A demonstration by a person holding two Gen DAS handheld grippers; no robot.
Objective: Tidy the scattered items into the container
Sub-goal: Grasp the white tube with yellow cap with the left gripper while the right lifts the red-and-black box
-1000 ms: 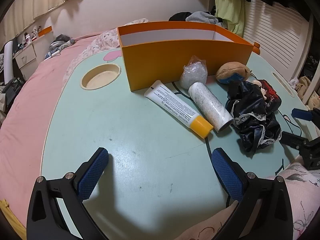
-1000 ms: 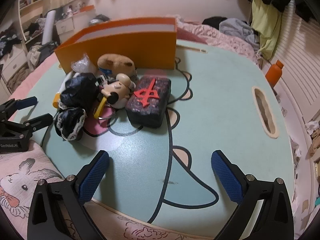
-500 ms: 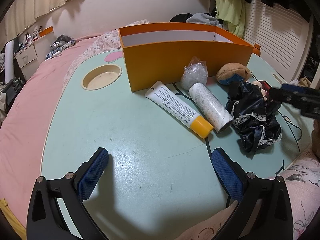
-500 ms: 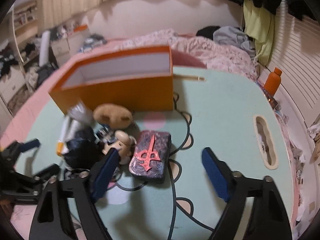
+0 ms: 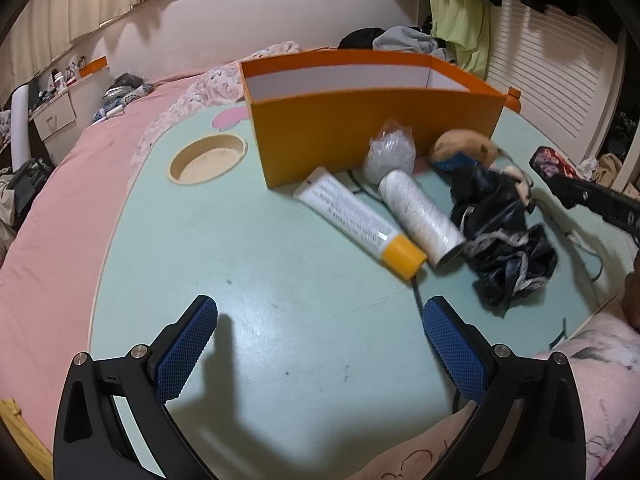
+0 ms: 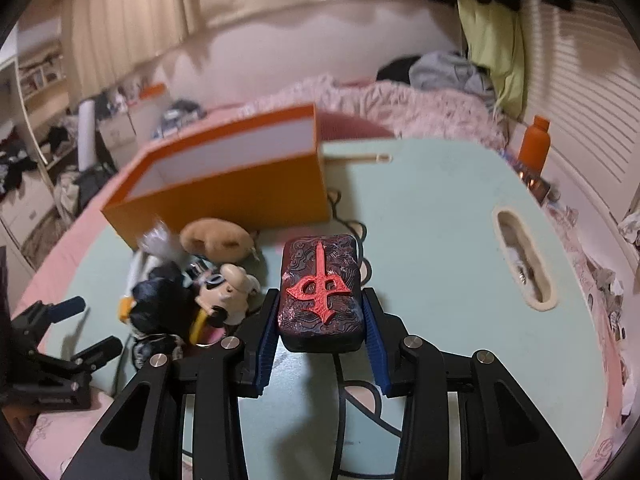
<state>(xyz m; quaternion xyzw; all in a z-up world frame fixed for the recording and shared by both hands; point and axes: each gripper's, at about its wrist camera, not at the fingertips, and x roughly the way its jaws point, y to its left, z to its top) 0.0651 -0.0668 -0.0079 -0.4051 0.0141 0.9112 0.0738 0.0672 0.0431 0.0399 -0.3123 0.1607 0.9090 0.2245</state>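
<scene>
Right wrist: right gripper [image 6: 320,336] has just closed, clamping the tile [image 6: 322,292] for the box [image 6: 224,184] at eleven o'clock; left gripper [image 5: 320,344] gapes empty.

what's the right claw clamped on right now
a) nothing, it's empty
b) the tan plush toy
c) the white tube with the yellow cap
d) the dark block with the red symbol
d: in the right wrist view the right claw has its blue pads pressed against both sides of the dark block with the red symbol, while the white tube lies on the table.
</scene>
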